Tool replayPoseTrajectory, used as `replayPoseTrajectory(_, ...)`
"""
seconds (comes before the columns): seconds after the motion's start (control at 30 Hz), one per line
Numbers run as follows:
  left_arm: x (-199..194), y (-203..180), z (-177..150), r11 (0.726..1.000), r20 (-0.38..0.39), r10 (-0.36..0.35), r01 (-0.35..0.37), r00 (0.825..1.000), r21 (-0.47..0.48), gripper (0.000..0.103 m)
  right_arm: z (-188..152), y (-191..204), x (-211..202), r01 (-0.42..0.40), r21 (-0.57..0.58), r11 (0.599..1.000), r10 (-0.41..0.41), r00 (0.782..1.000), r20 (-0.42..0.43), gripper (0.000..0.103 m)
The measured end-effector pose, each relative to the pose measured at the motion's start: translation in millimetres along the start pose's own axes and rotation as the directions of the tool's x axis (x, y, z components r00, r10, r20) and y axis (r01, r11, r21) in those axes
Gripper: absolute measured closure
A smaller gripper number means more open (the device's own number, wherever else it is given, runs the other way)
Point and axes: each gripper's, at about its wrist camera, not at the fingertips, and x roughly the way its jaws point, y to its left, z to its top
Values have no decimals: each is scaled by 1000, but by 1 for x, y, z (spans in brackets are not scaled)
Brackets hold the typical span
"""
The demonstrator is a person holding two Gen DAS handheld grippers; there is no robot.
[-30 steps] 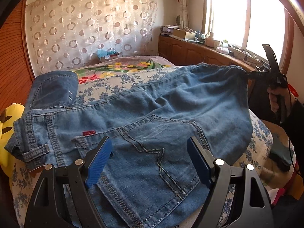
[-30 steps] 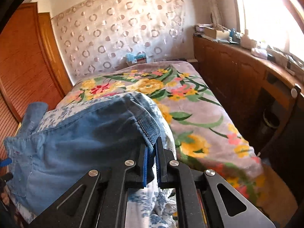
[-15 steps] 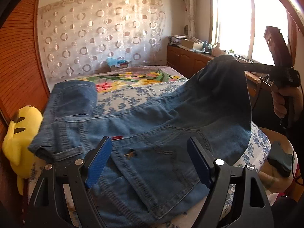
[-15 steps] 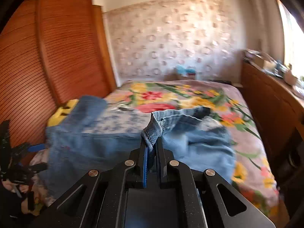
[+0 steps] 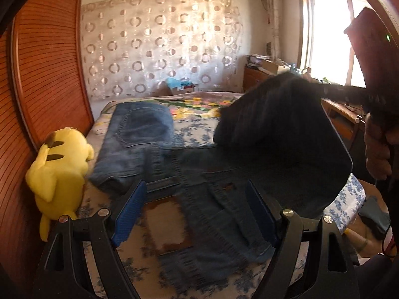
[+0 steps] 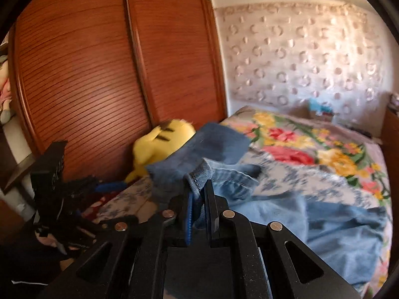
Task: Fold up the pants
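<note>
Right tool (image 6: 198,189) opening, jeans (image 6: 274,199) between.

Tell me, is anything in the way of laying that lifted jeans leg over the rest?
Nothing visible. The right gripper, jaws opening, has the hem of the jeans between them; the denim below lies bare. The yellow plush sits beside the jeans, at the wardrobe.
</note>
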Motion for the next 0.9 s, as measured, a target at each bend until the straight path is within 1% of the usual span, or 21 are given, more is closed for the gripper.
replayPoseTrajectory(0.03,1,1,-1,1000,-2,5,-5,1000,-3,21,-3,-4,2,2,1,1000,-2,1000,-13,86)
replayPoseTrajectory(0.1,3,7,-3,1000,-8,12,-12,1000,-11,21,-8,-19,8,-4,3,1000,4,999,-41,69)
replayPoseTrajectory(0.13,6,9,-4,1000,-11,13,-13,1000,-15,21,-8,-24,9,-10,6,1000,10,999,-45,67)
replayPoseTrajectory(0.23,9,11,-8,1000,-16,7,-8,1000,-23,21,-9,-38,4,16,9,1000,-16,999,-52,65)
replayPoseTrajectory(0.33,16,6,-14,1000,-30,-11,10,999,-27,21,-10,-42,3,51,15,999,-50,996,-68,65)
replayPoseTrajectory(0.37,17,3,-16,1000,-36,-17,16,999,-25,21,-11,-29,2,68,10,998,-67,995,-74,65)
replayPoseTrajectory(0.43,23,-3,-19,999,-46,-30,29,998,-24,21,-15,-19,7,86,12,996,-84,992,-92,65)
replayPoseTrajectory(0.5,28,-11,-22,999,-58,-47,46,997,-20,21,-27,-18,7,109,20,994,-106,988,-116,65)
replayPoseTrajectory(0.63,38,-28,-29,997,-83,-83,83,993,-9,21,-44,-16,6,197,6,980,-194,970,-144,65)
replayPoseTrajectory(0.7,43,-35,-32,995,-94,-99,99,991,-2,22,-51,-18,1,252,-10,968,-251,956,-151,63)
replayPoseTrajectory(0.77,46,-41,-35,993,-105,-121,121,987,-1,28,-60,-21,-4,292,-10,956,-290,945,-152,60)
replayPoseTrajectory(0.83,48,-47,-38,990,-113,-143,144,983,3,35,-68,-23,-9,309,14,951,-303,940,-158,59)
replayPoseTrajectory(0.87,50,-50,-39,987,-120,-157,159,980,3,42,-72,-24,-11,313,28,949,-304,939,-162,58)
replayPoseTrajectory(0.9,51,-53,-40,986,-127,-166,168,978,4,46,-76,-26,-12,317,40,948,-306,937,-167,58)
